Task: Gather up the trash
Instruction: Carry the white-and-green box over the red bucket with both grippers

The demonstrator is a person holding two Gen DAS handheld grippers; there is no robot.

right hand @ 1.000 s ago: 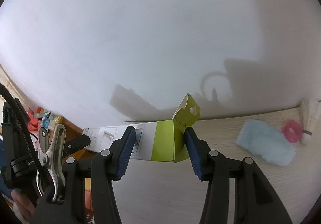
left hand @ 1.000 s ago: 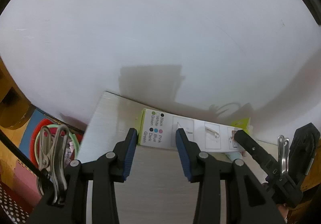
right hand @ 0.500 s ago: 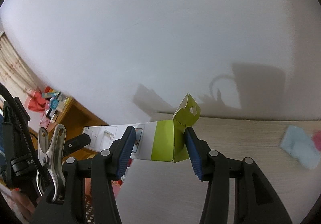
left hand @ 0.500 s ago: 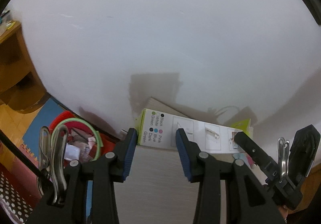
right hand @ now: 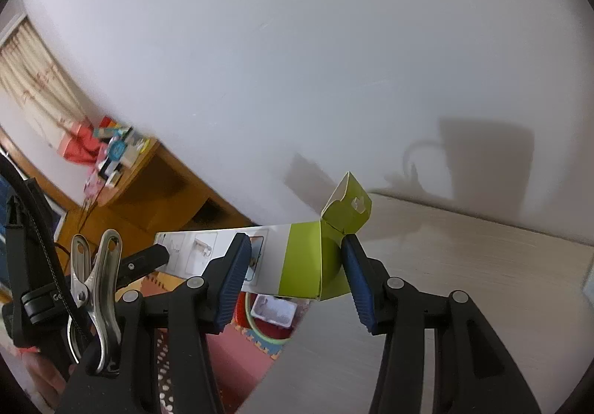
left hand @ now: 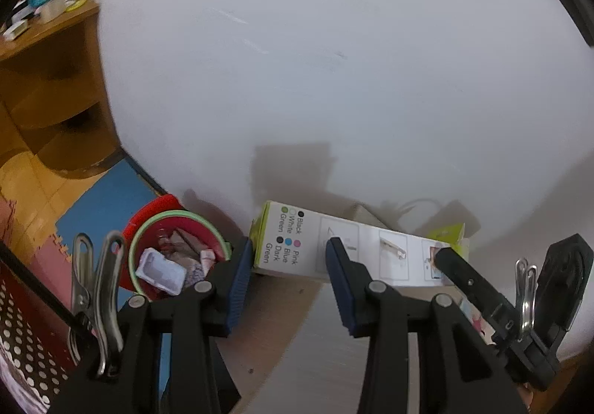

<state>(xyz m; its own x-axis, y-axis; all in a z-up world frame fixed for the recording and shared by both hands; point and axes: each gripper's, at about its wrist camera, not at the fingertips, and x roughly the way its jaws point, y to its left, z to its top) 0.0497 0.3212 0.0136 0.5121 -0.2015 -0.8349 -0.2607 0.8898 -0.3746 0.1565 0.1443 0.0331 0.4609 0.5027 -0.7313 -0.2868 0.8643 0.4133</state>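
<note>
A red bin (left hand: 174, 250) with a green rim sits on the floor at left, trash inside; the left gripper (left hand: 287, 258) pinches the long white-and-green box's (left hand: 345, 250) white end; the right gripper (right hand: 293, 261) clamps its green end above the table (right hand: 464, 265) edge.

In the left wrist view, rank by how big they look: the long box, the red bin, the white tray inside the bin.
1. Long box, widest span, held at both ends.
2. Red bin, though it sits lower and farther off on the floor, so its true size against the box is unsure.
3. White tray, clearly smallest, lying inside the bin.
</note>
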